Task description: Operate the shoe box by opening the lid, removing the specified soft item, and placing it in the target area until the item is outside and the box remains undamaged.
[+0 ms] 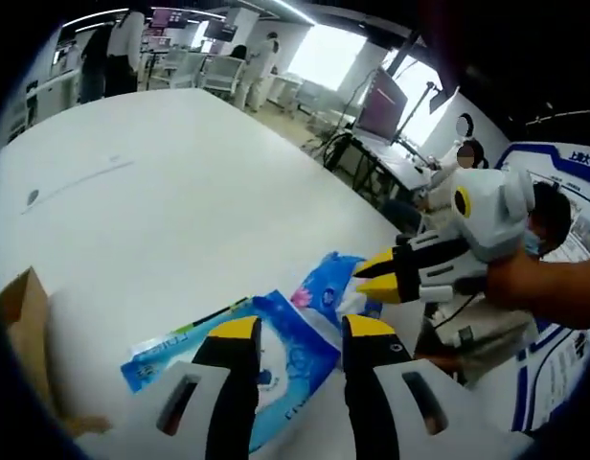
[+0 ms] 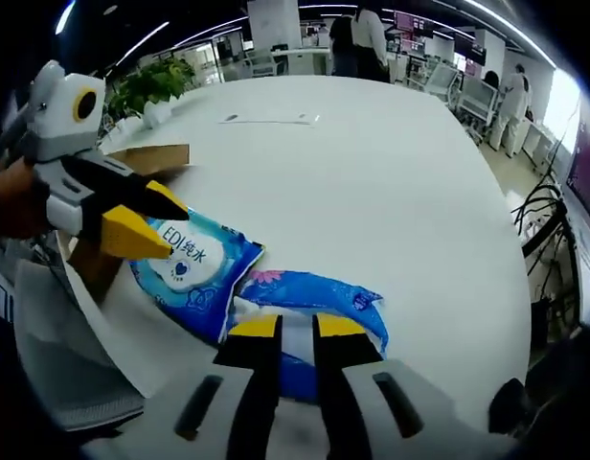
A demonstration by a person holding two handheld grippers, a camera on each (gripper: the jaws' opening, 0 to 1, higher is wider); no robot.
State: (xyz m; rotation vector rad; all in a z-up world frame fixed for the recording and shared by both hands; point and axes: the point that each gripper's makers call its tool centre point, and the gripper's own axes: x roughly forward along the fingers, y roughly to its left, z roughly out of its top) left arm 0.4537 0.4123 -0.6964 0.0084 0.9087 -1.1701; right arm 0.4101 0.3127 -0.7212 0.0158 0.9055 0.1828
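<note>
Two soft blue packs lie on the white table [image 2: 372,163], already outside the brown cardboard shoe box [image 2: 147,158], so the step in hand looks like the placing of the removed item.

In the right gripper view, the right gripper [image 2: 297,331] sits at 6 o'clock with its jaws nearly together over the near end of the darker flowered pack [image 2: 324,297]; they seem to pinch its edge, though the contact itself is hidden. The lighter wipes pack [image 2: 194,268] lies just beside it toward 9 o'clock, the two overlapping. The left gripper [image 2: 151,225] comes in from 9 o'clock, its yellow-tipped jaws slightly apart over the wipes pack's corner, and I cannot tell whether they touch it. The box stands behind it at 10 o'clock, lid flap raised.

In the left gripper view, the left gripper's jaws are spread at 6 o'clock above the wipes pack.

Next, likely, set the flowered pack flat in the target area and release, keeping clear of the box.
</note>
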